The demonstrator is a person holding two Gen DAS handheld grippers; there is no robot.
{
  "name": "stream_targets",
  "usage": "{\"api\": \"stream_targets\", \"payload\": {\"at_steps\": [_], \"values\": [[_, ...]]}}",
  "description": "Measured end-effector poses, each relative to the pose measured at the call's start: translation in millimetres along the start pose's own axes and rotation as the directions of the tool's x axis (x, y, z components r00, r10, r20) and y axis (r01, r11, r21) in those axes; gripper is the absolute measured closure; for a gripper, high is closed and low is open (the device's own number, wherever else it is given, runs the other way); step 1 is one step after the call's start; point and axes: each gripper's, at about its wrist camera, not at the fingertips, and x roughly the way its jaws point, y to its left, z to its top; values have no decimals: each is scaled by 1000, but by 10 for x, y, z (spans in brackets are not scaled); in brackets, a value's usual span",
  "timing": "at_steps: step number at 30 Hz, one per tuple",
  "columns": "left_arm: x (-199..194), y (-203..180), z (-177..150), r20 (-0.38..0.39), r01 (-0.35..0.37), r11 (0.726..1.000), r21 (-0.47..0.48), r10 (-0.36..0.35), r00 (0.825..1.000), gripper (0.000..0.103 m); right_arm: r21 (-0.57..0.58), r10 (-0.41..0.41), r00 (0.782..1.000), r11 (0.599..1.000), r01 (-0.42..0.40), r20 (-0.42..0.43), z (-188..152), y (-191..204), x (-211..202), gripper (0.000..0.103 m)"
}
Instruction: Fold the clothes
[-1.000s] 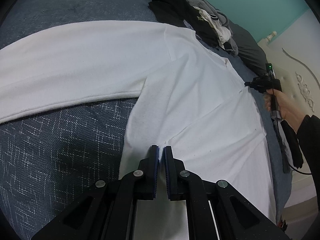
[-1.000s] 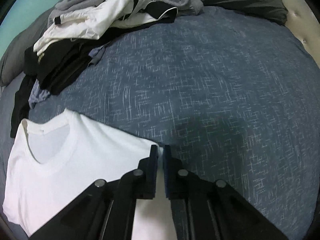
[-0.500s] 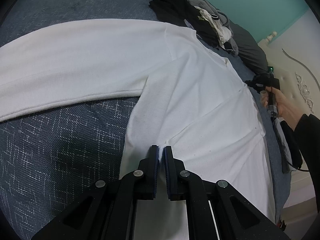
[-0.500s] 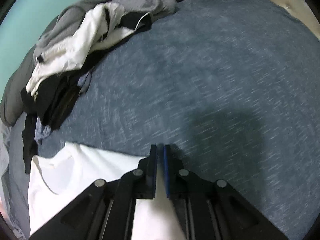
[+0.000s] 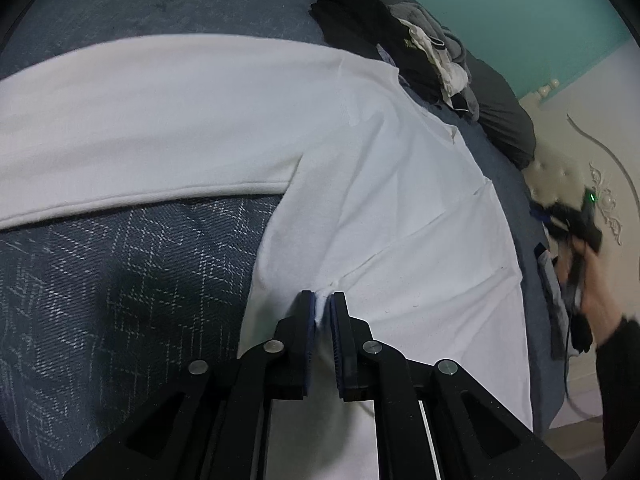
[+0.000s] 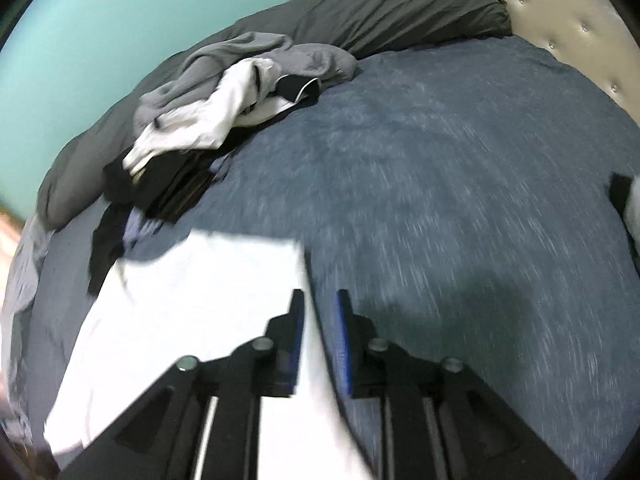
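A bed covered by a blue woven bedspread [image 6: 460, 168], backed by a teal wall [image 6: 100, 12] and a cream tufted headboard [image 6: 576, 12]; a dark grey duvet [image 6: 380, 12] is bunched behind.

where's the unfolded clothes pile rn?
Right wrist view, upper left: the clothes pile sits on the blue bedspread against the dark grey pillow, beyond the white shirt.

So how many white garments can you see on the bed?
2: a white long-sleeved shirt spread flat on the blue bedspread, and a crumpled white garment in the far pile; others may be buried.

Bedroom: bed [image 6: 460, 184], tufted headboard [image 6: 568, 12], pillow [image 6: 380, 4].
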Motion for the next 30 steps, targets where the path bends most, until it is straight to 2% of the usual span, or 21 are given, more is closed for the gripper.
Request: {"api": "stream_targets", "payload": {"at_steps": [4, 9, 12, 16, 24, 30], "values": [[-118, -19, -10, 26, 2, 1000, -11, -2, 1000, 86, 23, 94, 995, 995, -93, -23, -556, 40, -253, 78], [-256, -42, -47, 46, 7, 1000, -5, -7, 999, 85, 23, 188, 980, 982, -187, -64, -1267, 296, -422, 78], [-290, -23, -72, 45, 6, 1000, 1, -6, 999, 85, 23, 212, 972, 977, -211, -100, -1636, 493, -444, 78], [-336, 3, -104, 42, 5, 1000, 8, -6, 999, 84, 35, 275, 949, 961, -273, -154, -2096, 838, -490, 78], [-437, 79, -150, 39, 5, 1000, 19, -6, 999, 84, 55, 394, 877, 917, -395, -275, -2638, 1698, -385, 78], [-589, 198, -137, 58, -3, 1000, 21, 2, 998, 84, 39, 408, 847, 906, -421, -341, -2907, 2183, -267, 78]]}}
